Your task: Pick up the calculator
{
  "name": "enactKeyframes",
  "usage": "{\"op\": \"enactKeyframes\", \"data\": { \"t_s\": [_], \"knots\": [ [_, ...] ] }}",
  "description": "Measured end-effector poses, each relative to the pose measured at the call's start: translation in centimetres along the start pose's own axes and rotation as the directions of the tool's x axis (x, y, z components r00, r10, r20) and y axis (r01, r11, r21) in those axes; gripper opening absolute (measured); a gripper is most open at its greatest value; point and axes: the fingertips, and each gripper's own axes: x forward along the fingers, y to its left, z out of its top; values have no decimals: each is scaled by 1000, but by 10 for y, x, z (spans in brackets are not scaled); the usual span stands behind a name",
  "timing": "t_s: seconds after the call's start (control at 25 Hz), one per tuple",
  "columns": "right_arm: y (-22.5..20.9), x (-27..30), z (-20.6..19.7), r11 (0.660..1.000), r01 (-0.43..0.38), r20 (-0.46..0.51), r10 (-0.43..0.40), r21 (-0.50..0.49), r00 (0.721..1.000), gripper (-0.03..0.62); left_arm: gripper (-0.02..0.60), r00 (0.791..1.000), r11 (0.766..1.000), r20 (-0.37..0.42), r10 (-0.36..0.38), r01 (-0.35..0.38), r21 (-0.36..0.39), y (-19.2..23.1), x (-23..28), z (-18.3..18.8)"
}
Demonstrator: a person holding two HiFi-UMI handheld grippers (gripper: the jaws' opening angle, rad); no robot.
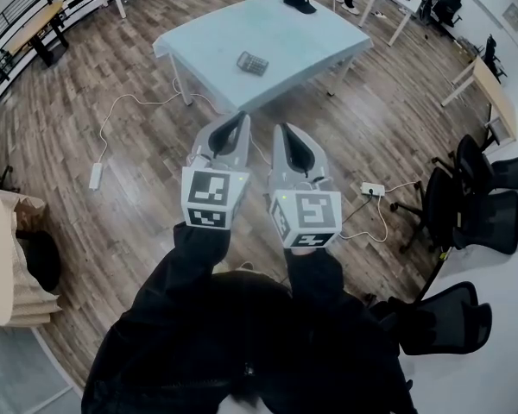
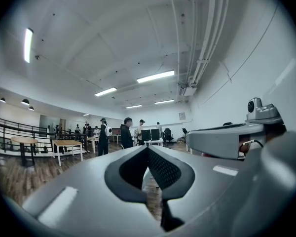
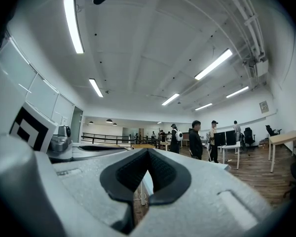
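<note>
In the head view, the calculator [image 1: 253,62] is a small dark grey slab lying flat on the pale blue table [image 1: 216,50], near its front edge. A black cap [image 1: 300,1] rests at the table's far side. My left gripper [image 1: 241,119] and right gripper [image 1: 281,131] are held side by side over the wooden floor, well short of the table, pointing level toward it. Both are shut with nothing in them. In the left gripper view the left gripper [image 2: 148,147] has its jaws together, and so does the right gripper [image 3: 148,150] in its own view. The calculator shows in neither gripper view.
Black office chairs [image 1: 475,201] crowd the right side. A power strip [image 1: 373,189] with cables lies on the floor at right, another [image 1: 95,176] at left. A corrugated cardboard shape [image 1: 9,261] stands at far left. People [image 2: 126,133] stand by desks across the room.
</note>
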Motion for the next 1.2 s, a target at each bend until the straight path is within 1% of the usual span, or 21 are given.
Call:
{"op": "enactKeyframes", "data": {
  "t_s": [0.32,0.52,0.72,0.92,1.2],
  "knots": [
    [-2,16,-16,1000,-15,-28,16,20,999,1,0,999,999,-16,31,-31,-12,17,6,-14],
    [-6,41,-31,999,-20,-40,21,27,999,2,0,999,999,-15,41,-41,-31,42,32,-26],
    [-25,94,-41,1000,4,-36,-3,29,999,2,0,1000,999,-4,30,-30,-15,74,81,-32],
    [-47,162,-41,1000,22,-21,-21,10,1000,2,0,1000,1000,8,13,-12,-27,113,143,-34],
    [-80,262,-41,999,46,-31,-45,22,999,2,0,1000,999,-17,-25,24,-37,170,235,-42]
  ]
}}
